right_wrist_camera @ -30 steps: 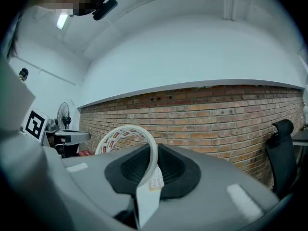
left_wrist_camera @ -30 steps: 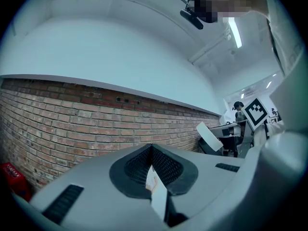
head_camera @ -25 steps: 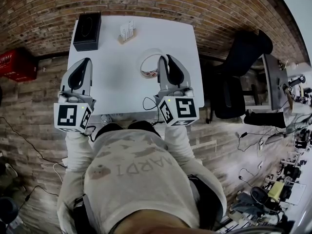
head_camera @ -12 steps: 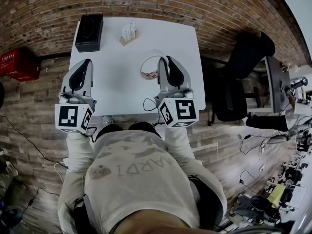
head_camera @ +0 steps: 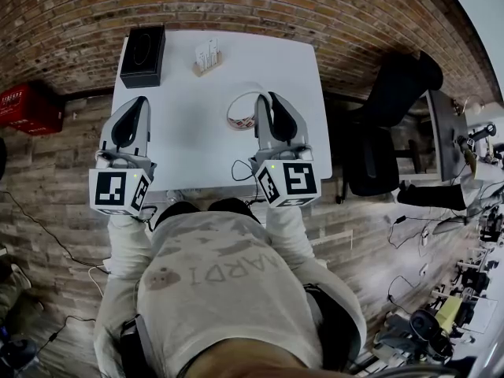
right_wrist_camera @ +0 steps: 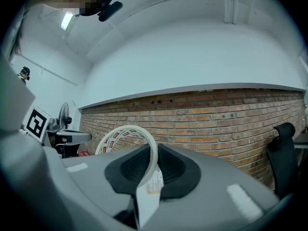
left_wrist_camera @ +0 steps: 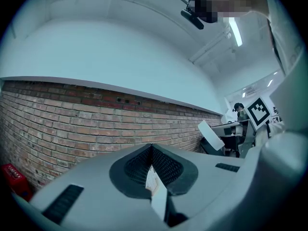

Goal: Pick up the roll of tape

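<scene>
My right tool point(head_camera: 264, 98) is clamped on the roll of tape point(head_camera: 230, 109). In the right gripper view the two dark pads point(right_wrist_camera: 173, 165) press on the thin white wall of the roll of tape point(right_wrist_camera: 126, 128) from both sides, and the rest of the ring stands out to the left of the right tool point(right_wrist_camera: 153, 150), in front of the brick wall point(right_wrist_camera: 226, 114). Red and white print shows on the inside of the ring. From the head view the roll is over the white surface point(head_camera: 181, 77), near its right half, with its ring to the left of the jaws. I cannot tell if it touches the surface or hangs above it.

My left tool point(head_camera: 135, 105) is at the left edge of the surface, well apart from the roll. In the left gripper view the jaws of the left tool point(left_wrist_camera: 152, 150) are together and nothing is between them.

At the far edge of the surface there is a black box point(head_camera: 142, 51) in the left corner, and near it a small holder with white cards point(head_camera: 207, 53). A black chair point(head_camera: 394, 116) stands to the right of the surface.
</scene>
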